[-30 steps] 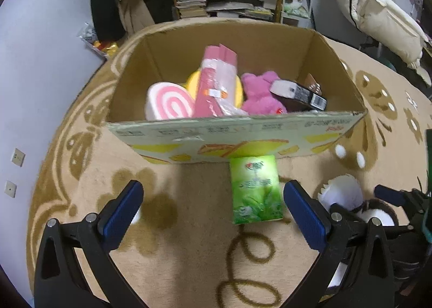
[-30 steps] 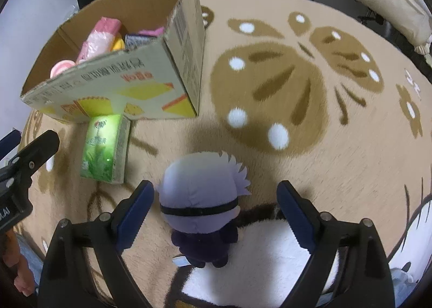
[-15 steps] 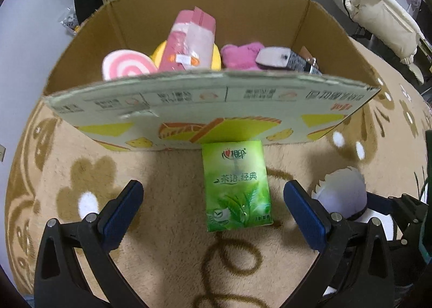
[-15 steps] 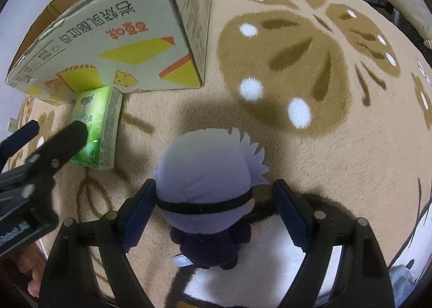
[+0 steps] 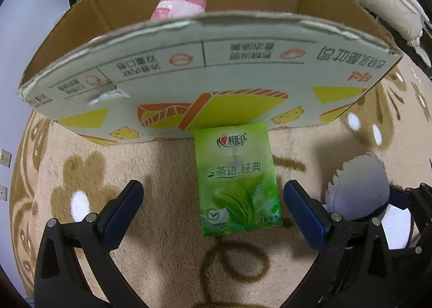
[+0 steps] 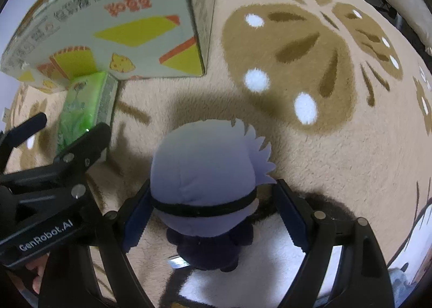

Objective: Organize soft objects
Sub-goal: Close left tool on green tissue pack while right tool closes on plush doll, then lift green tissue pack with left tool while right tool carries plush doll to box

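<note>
"GenRobot.AI" is printed on the left gripper [image 6: 58, 146], and "茶语.经典" is read on the green tissue pack [image 5: 237, 180], which lies on the carpet [image 6: 337, 146] against the cardboard box [image 5: 205, 76]. The left gripper's fingers [image 5: 122, 206] are spread wide around the pack without touching it. The right gripper [image 6: 213, 216] has been brought lower than before, its fingers narrowed beside the plush doll [image 6: 205, 181], the left one touching its head.

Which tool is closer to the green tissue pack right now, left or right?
Left. The left tool hangs open with the green tissue pack between its fingers. The right tool is off to the side, open around the plush doll.
</note>
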